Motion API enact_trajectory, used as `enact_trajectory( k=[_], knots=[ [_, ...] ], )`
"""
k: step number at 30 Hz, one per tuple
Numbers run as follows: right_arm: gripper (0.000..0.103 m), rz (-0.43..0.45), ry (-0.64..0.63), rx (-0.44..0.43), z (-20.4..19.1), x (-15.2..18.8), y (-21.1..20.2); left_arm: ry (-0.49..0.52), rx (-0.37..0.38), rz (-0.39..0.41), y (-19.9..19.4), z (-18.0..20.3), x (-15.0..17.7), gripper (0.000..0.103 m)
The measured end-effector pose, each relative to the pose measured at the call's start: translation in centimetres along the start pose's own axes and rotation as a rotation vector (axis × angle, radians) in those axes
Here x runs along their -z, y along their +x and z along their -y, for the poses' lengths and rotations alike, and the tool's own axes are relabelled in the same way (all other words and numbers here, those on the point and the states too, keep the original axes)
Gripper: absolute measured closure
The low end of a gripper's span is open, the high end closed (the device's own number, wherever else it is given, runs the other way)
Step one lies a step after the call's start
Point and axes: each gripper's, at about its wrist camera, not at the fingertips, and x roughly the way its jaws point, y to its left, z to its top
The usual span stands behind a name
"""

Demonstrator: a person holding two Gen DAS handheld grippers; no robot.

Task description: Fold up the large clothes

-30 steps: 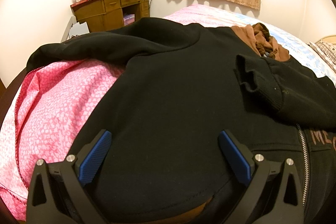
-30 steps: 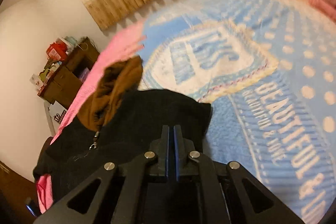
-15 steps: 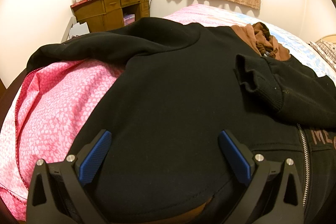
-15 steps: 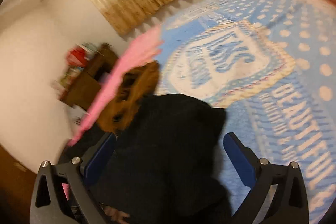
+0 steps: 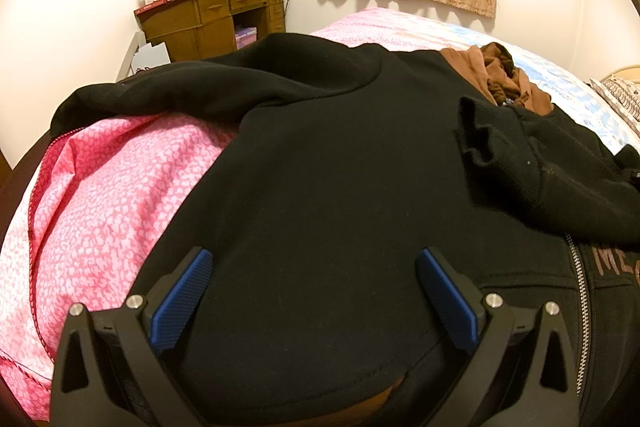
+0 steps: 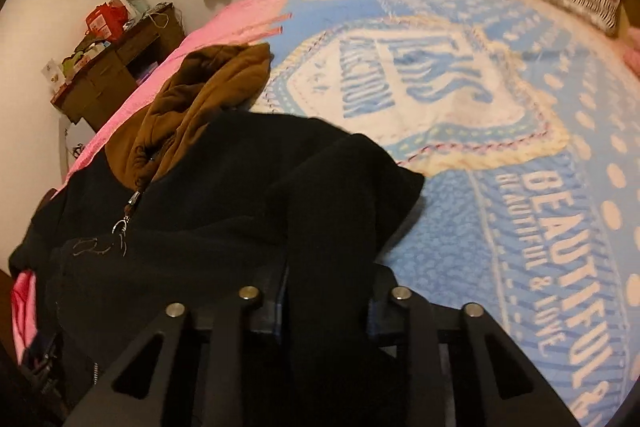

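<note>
I am working a black zip hoodie (image 5: 340, 167) that is lying spread across the bed's pink quilt (image 5: 104, 195). It looks thick, soft and floppy, so I am gripping bunched fabric. My right gripper (image 6: 326, 301) is closing on a fold of it; my left gripper (image 5: 312, 299) is gaping wide over the hem, pinching nothing.

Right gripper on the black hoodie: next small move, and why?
Probably finish the pinch, then lift that fold and carry it over the body. The right gripper's jaws are closing with a ridge of the black hoodie bunched between them, its edge hanging onto the blue blanket. The left gripper sits open over the hem, so it holds nothing down.
</note>
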Motion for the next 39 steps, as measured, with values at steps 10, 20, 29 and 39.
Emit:
enact_trajectory(
  k=[10, 20, 29, 39],
  knots=[
    [0.062, -0.018, 0.160, -0.126, 4.1, 0.7, -0.3, 0.047, 0.057, -0.027, -1.1, 0.3, -1.2, 0.000],
    [0.021, 0.123, 0.050, -0.150, 1.5, 2.2, -7.9, 0.005, 0.276, -0.044, -0.3, 5.2, -7.2, 0.000],
    [0.027, 0.049, -0.088, -0.089, -1.1, 5.1, -5.8, -0.023, 0.346, -0.149, 3.5, 10.4, -6.4, 0.045],
    [0.031, -0.069, 0.047, -0.093, 2.9, 6.8, -2.7, -0.127, 0.393, -0.155, -0.7, 8.2, -6.0, 0.090]
  ],
)
